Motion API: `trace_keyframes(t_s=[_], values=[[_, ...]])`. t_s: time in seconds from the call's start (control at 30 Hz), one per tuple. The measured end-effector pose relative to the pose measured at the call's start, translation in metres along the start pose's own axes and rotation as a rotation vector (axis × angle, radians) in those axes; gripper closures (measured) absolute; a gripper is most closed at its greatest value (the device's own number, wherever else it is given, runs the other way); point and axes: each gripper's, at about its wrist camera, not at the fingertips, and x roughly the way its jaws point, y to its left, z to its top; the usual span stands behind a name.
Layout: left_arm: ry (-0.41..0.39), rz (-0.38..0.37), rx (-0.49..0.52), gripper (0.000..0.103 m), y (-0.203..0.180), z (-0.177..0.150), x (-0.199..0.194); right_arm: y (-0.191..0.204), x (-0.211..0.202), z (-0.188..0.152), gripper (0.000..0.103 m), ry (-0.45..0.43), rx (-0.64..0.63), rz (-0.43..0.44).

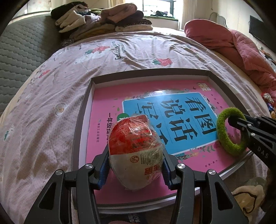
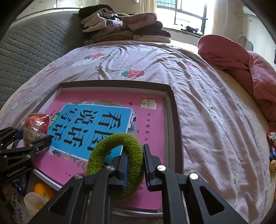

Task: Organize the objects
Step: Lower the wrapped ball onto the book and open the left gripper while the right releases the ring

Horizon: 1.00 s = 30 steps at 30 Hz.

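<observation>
L gripper (image 1: 136,165) clamps wrapped snack (image 1: 136,151), R gripper (image 2: 135,165) pinches green ring (image 2: 117,163) over tray (image 2: 176,120).

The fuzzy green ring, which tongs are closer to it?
Right. The right tongs are pinching the fuzzy green ring over the pink book. The left tongs are off to its left, holding the wrapped snack.

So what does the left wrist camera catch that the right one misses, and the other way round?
Only the left wrist view shows the barcode label on the wrapped snack held in the left tool. Only the right wrist view shows an orange fruit below the tray's near corner, and the room's window in full. Both show the green fuzzy ring in the right tool, the pink book lying in the shallow tray, and the bedspread.
</observation>
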Motion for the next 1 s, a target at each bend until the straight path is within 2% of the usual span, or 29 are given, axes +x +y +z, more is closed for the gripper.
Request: trace_keyframes(t_s=[0.13,0.27,0.67,1.0], values=[[0.007,0.011,-0.005,0.050,0.001,0.001,0.001,-0.001,0.000,0.000,0.079,0.008,-0.001,-0.011],[-0.001,0.026,-0.010,0.043,0.001,0.002,-0.001,0.001,-0.001,0.001,0.073,0.010,-0.009,-0.018],[-0.027,0.018,-0.018,0.041,0.001,0.005,-0.013,0.001,-0.011,0.006,0.072,-0.020,-0.007,-0.019],[-0.094,0.014,-0.013,0.036,-0.003,0.007,-0.050,0.007,-0.032,0.013,0.072,-0.075,-0.016,0.004]])
